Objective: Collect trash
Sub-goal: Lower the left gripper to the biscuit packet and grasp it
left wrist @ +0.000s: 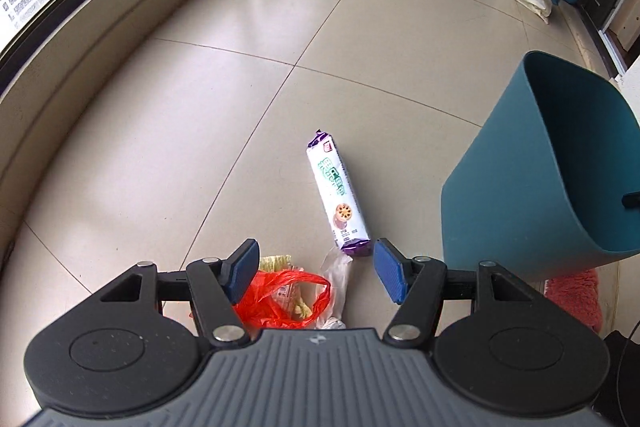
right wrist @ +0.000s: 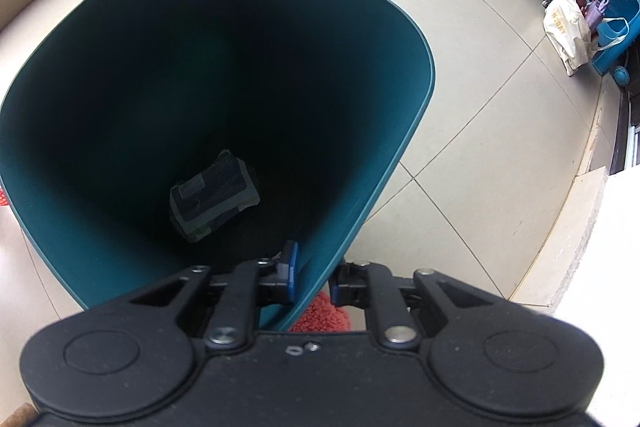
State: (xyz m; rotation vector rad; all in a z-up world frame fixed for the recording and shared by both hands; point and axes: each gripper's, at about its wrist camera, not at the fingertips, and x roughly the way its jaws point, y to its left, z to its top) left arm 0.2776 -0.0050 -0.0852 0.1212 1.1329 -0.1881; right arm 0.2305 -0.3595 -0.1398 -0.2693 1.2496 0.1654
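- The left gripper (left wrist: pixel 316 269) hangs over the tiled floor (left wrist: pixel 224 99) with its jaws well apart and nothing between the blue pads.
- A biscuit packet (left wrist: pixel 338 193) lies flat on the floor beyond that gripper, its purple near end close to the right-hand pad, not touching it.
- A red plastic bag (left wrist: pixel 288 297) and a clear wrapper (left wrist: pixel 338 275) lie under the open jaws, nearer than the packet.
- The teal bin (left wrist: pixel 536 163) stands to the right of the packet, well apart from it.
- The right gripper (right wrist: pixel 313 277) is clamped tight on the bin's near wall, one pad inside, one outside.
- A dark wrapped pack (right wrist: pixel 214 195) lies at the bottom of the bin (right wrist: pixel 360 187).
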